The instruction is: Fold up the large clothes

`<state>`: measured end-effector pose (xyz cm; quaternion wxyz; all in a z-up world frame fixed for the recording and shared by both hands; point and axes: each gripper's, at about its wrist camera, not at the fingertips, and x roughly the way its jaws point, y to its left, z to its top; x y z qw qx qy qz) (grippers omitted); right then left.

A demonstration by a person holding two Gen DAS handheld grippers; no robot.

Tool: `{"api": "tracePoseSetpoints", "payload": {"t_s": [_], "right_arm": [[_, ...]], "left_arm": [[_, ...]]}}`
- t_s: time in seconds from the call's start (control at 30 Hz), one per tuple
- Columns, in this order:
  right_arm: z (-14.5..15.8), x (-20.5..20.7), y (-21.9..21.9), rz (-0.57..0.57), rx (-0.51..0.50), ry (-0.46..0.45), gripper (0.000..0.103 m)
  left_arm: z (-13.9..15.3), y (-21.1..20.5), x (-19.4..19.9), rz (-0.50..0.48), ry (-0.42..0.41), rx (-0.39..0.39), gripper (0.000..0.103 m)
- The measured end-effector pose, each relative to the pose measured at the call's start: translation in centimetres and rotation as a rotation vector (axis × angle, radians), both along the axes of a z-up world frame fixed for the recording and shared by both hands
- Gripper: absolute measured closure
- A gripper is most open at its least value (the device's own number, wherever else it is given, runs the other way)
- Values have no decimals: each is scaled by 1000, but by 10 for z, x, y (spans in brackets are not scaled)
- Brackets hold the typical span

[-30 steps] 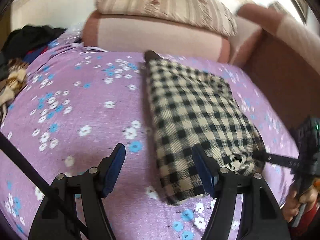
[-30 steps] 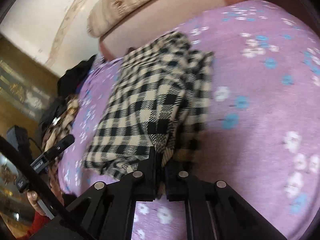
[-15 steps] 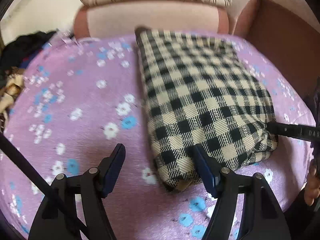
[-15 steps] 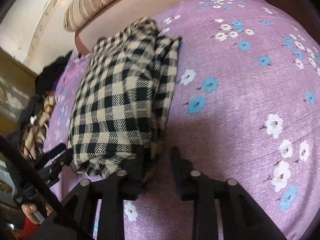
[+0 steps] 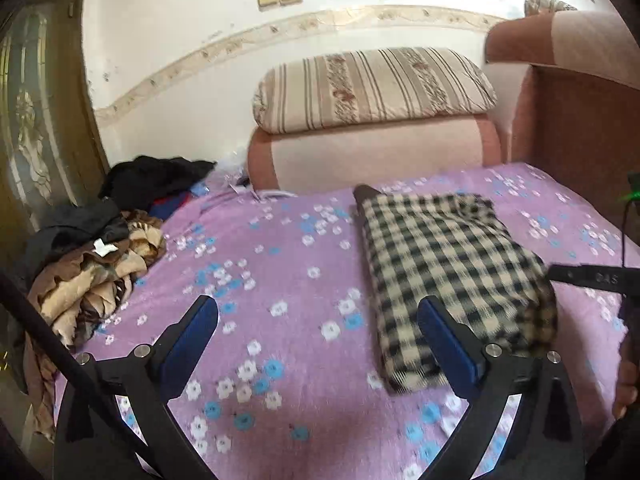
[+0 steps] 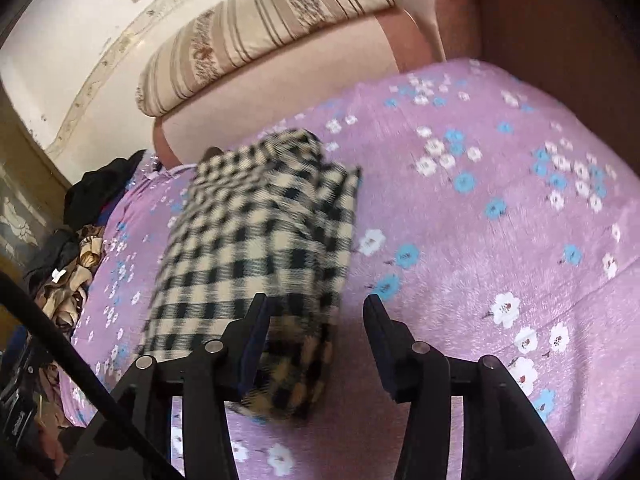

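**Both grippers off the folded checked garment**

Folded black-and-cream checked garment (image 5: 452,264) lay flat on the purple flowered bedcover (image 5: 280,264), on its right half in the left wrist view, far end close to the pink sofa arm (image 5: 372,156). A striped cushion (image 5: 372,88) sat on top of that arm. The garment looked like a compact rectangle, edges a bit blurred in both views.

Left gripper (image 5: 318,312) had its jaws spread wide, having just been opening; only bedcover showed between the blue pads, nothing gripped. Its right finger sat in front of the garment's near left edge; contact could not be told.

Right gripper (image 6: 316,312) had its jaws parted too, having just been opening. The near corner of the garment (image 6: 256,248) showed in the gap, by the left finger, and the pads were not pressing on it, so released. In the left wrist view this gripper showed only as a black tip at the right edge, just beside the garment's near right corner.

Pile of dark and brown clothes (image 5: 92,256) lay bunched at the left edge of the bedcover, well apart from the checked garment.
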<state>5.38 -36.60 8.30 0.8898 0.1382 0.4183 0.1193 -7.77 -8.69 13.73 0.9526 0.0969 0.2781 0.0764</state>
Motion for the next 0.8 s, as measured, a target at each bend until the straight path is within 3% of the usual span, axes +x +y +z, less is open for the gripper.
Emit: {"api": "tracePoseSetpoints", "payload": {"t_s": [0.2, 0.33, 0.8], "right_arm": [[5, -28, 26, 19, -86, -52, 43], [-1, -41, 40, 36, -163, -52, 43], [-13, -57, 64, 68, -275, -69, 36]], "left_arm": [[-5, 9, -6, -40, 77, -129, 3], [-12, 7, -8, -49, 93, -173, 3], [-28, 0, -8, -28, 126, -133, 3]]}}
